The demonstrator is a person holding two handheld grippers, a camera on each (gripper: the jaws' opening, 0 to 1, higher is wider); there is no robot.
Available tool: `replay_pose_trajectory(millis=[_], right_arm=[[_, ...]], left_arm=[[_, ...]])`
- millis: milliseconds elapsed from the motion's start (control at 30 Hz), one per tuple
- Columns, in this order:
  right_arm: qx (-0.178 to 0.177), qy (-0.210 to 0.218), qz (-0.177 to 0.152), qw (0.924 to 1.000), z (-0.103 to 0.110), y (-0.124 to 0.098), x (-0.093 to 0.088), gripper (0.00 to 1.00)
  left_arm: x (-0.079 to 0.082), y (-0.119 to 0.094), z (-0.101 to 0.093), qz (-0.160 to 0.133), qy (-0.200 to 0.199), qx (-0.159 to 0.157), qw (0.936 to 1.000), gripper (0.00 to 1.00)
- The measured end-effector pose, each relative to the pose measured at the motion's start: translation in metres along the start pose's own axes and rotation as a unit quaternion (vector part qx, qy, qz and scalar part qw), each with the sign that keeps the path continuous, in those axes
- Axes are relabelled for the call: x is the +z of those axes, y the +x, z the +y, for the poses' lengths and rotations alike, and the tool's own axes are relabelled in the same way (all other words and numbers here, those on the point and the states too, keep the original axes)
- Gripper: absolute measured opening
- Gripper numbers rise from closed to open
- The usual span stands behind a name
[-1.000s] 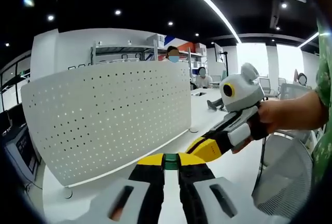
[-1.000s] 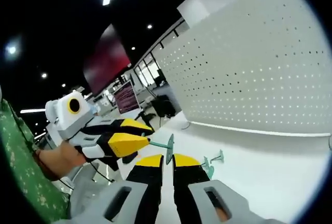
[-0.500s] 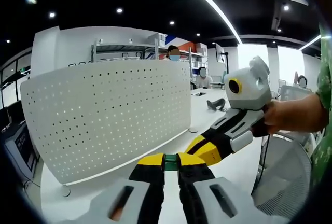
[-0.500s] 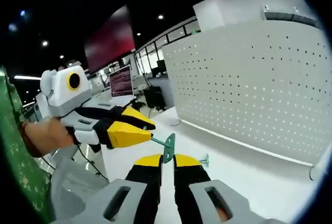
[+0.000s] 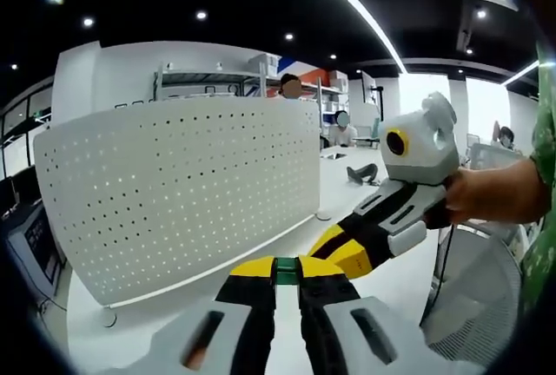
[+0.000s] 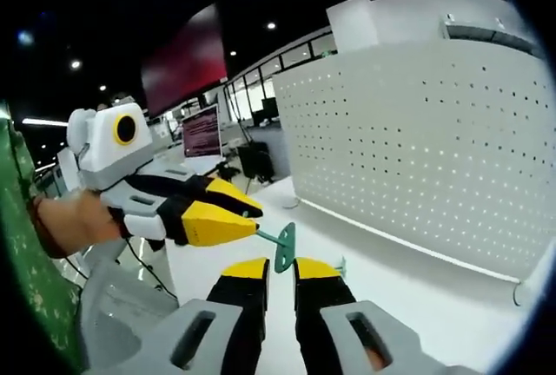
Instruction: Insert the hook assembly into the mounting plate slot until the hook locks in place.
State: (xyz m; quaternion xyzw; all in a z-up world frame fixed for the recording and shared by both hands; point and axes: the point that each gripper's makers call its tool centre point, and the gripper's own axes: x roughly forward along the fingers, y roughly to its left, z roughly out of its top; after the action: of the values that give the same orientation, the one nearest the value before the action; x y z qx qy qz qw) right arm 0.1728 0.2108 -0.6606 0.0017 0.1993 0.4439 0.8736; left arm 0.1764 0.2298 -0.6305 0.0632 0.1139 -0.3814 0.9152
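Observation:
The green hook [image 6: 284, 249] has a thin stem and a small flat plate. My left gripper [image 5: 286, 269] is shut on it, and a bit of green shows between its yellow tips. Seen from the right gripper view, the left gripper [image 6: 254, 229] comes in from the left and holds the hook by the stem. The hook's plate hangs just over the tips of my right gripper [image 6: 280, 266], whose jaws stand slightly apart. The white perforated mounting plate [image 5: 174, 193] stands upright on the table, beyond both grippers [image 6: 417, 149]. A hand holds the right gripper [image 5: 340, 255] against the left's tips.
A second green hook [image 6: 340, 265] lies on the white table [image 6: 417, 305] in front of the plate. A wire mesh basket [image 5: 478, 288] sits at the right. Monitors [image 6: 201, 136], shelving [image 5: 217, 84] and seated people are farther back.
My right gripper's jaws have parted a little, and the hook's plate now sits higher, above their tips rather than between them. The left gripper keeps its hold.

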Motion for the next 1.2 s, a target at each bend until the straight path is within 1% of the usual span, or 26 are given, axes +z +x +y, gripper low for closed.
replay_pose_trajectory(millis=[133,267,300,333,367,400,433,500,567,633,667,700,767,800,833,867,900,967,1033,1133,1200], right_arm=[[0.002,0.013,-0.009,0.9999,-0.002,-0.003,0.003,0.1],[0.001,0.009,-0.005,1.0,0.0,-0.002,0.001,0.1],[-0.003,-0.006,-0.007,1.0,0.001,-0.002,0.003,0.1],[-0.013,-0.03,-0.008,0.9994,0.0,-0.003,0.005,0.1],[-0.026,-0.067,-0.004,0.9974,0.0,-0.003,0.007,0.1],[-0.031,-0.092,0.0,0.9953,0.002,-0.003,0.007,0.1],[-0.036,-0.129,0.007,0.991,0.006,-0.001,0.007,0.1],[-0.043,-0.173,0.019,0.9838,0.01,0.001,0.006,0.09],[-0.055,-0.236,0.022,0.97,0.016,0.003,0.009,0.09],[-0.064,-0.269,0.018,0.961,0.017,0.004,0.012,0.08],[-0.069,-0.279,0.017,0.9576,0.017,0.005,0.013,0.08],[-0.082,-0.294,0.013,0.9523,0.014,0.005,0.016,0.08],[-0.081,-0.303,0.016,0.9495,0.015,0.007,0.013,0.08],[-0.084,-0.317,0.018,0.9444,0.015,0.008,0.013,0.08],[-0.082,-0.328,0.023,0.941,0.016,0.009,0.01,0.08],[-0.081,-0.331,0.026,0.9399,0.017,0.01,0.008,0.07],[-0.086,-0.342,0.025,0.9352,0.017,0.01,0.008,0.07],[-0.091,-0.36,0.022,0.9283,0.017,0.01,0.009,0.07],[-0.089,-0.362,0.022,0.9276,0.019,0.012,0.008,0.06],[-0.095,-0.365,0.012,0.9263,0.02,0.013,0.014,0.06],[-0.097,-0.368,0.011,0.9248,0.02,0.013,0.016,0.06]], left_arm=[[-0.002,0.0,0.0,0.003,0.0,0.001,1.0,0.08],[-0.003,0.0,0.0,0.005,-0.002,0.0,1.0,0.08],[-0.004,0.0,0.0,0.005,-0.003,0.001,1.0,0.08],[-0.004,0.0,0.0,0.005,-0.005,0.002,1.0,0.08],[-0.004,0.0,0.001,0.007,-0.006,0.003,1.0,0.08],[-0.005,0.0,0.001,0.007,-0.007,0.004,0.9999,0.08],[-0.005,0.0,0.001,0.007,-0.008,0.004,0.9999,0.08],[-0.004,0.0,0.001,0.007,-0.009,0.003,0.9999,0.08],[-0.003,-0.001,0.001,0.006,-0.01,0.005,0.9999,0.08],[-0.003,-0.001,0.002,0.006,-0.011,0.006,0.9999,0.08],[-0.002,-0.001,0.002,0.006,-0.011,0.006,0.9999,0.08],[-0.002,-0.001,0.002,0.006,-0.014,0.007,0.9999,0.08],[-0.001,-0.002,0.002,0.004,-0.019,0.007,0.9998,0.08],[0.0,-0.002,0.002,0.003,-0.024,0.007,0.9997,0.08],[0.0,-0.002,0.002,0.003,-0.027,0.007,0.9996,0.08],[0.0,-0.002,0.002,0.004,-0.029,0.009,0.9995,0.08],[0.001,-0.003,0.003,0.003,-0.029,0.009,0.9995,0.08],[0.002,-0.003,0.003,0.002,-0.033,0.009,0.9994,0.08],[0.004,-0.003,0.002,0.0,-0.038,0.008,0.9993,0.08],[0.005,-0.002,0.001,-0.001,-0.042,0.007,0.9991,0.08],[0.006,-0.001,-0.001,-0.001,-0.044,0.005,0.999,0.08]])
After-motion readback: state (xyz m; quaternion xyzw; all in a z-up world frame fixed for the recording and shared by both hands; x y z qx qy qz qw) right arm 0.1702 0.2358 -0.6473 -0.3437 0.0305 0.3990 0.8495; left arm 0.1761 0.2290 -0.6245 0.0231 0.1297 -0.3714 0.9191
